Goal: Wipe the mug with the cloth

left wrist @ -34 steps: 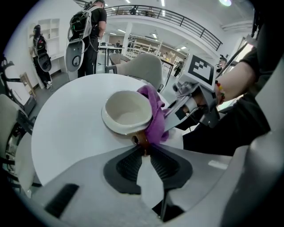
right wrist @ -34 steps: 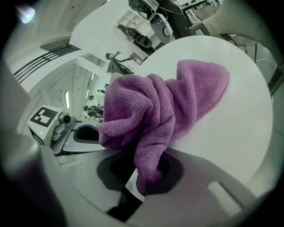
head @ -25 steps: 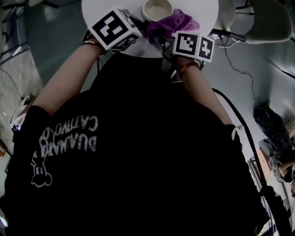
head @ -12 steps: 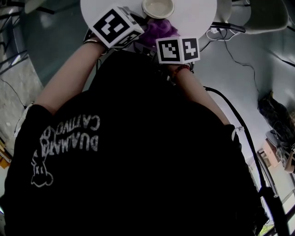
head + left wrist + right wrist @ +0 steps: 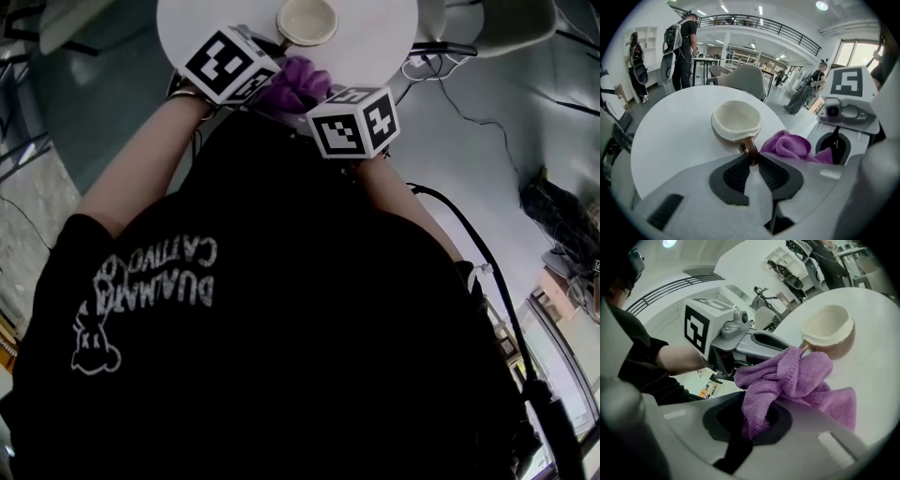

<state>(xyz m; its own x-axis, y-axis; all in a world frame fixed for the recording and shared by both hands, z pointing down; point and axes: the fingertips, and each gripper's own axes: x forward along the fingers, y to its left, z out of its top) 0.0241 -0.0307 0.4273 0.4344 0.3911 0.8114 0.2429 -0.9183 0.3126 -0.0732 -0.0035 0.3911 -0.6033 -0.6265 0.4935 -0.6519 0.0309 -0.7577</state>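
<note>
Mug [image 5: 737, 119] on a round white table [image 5: 675, 136], seen from the head view and both gripper views. The mug stands upright, brown outside and cream inside; its wide mouth faces up and the cream interior is in view down to the bottom. Its brown handle [image 5: 750, 147] points toward the person.

The left gripper [image 5: 753, 159] is clenched on that handle: both dark pads press against it from either side, with the mug's body just beyond the jaw tips.

The right gripper [image 5: 757, 420] grasps the purple cloth [image 5: 797, 376]. One fold is pinched between its jaws, and the rest bunches out in front and drapes over the gripper's grey body.

The cloth hangs between the two grippers, over the near edge of the table and just beside the mug's handle. Whether it touches the mug cannot be told.

In the head view the two marker cubes [image 5: 228, 64] [image 5: 353, 122] sit close together below the mug. A grey chair [image 5: 743, 79] stands behind the table.
</note>
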